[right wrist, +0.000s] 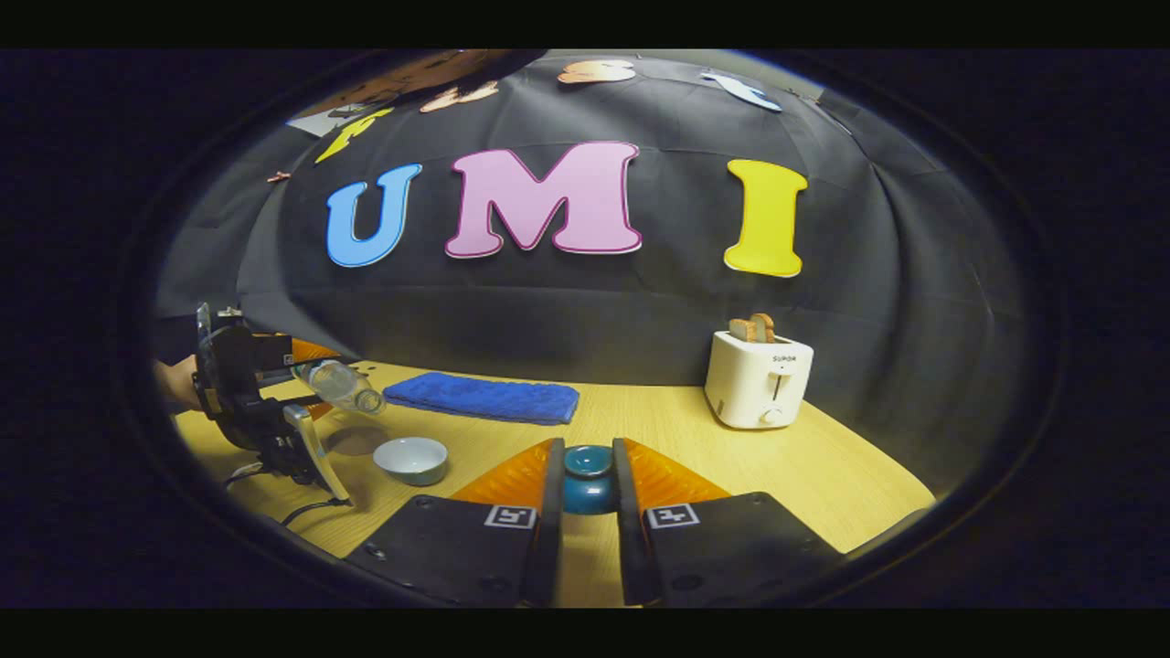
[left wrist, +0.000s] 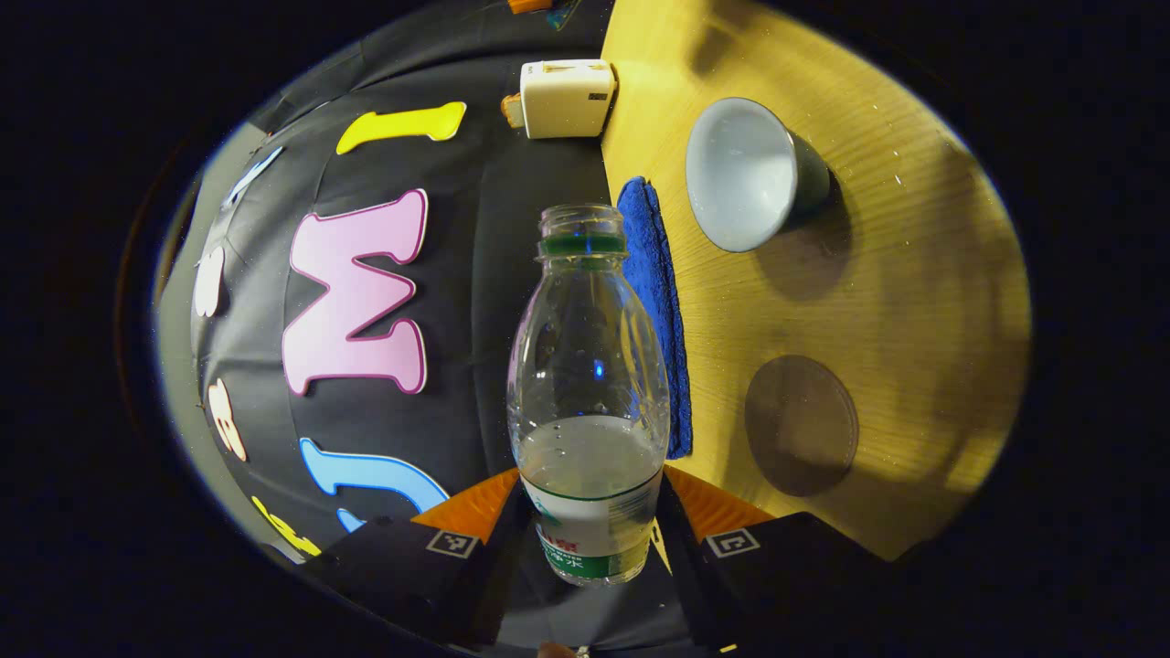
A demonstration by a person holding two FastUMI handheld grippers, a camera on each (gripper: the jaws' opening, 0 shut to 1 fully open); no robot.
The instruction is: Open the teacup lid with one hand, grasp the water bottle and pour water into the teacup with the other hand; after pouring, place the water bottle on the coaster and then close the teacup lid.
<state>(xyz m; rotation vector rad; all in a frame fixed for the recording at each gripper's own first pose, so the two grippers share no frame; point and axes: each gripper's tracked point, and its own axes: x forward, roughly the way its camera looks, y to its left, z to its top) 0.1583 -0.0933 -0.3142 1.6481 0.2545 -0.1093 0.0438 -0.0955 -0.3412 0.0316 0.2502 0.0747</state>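
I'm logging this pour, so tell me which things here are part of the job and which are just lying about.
Part of the job: water bottle in the left gripper, teacup, coaster, teacup lid in the right gripper.
Lying about: blue cloth, toaster.

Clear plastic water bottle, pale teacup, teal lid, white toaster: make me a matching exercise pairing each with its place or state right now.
Things:
1. clear plastic water bottle
2. pale open teacup
3. teal teacup lid
4. white toaster

States:
A. held between the right gripper's fingers
B. holds slices of bread
C. tilted, uncapped, clamped in the left gripper
D. standing uncovered on the wooden table

Pairs: 1-C, 2-D, 3-A, 4-B
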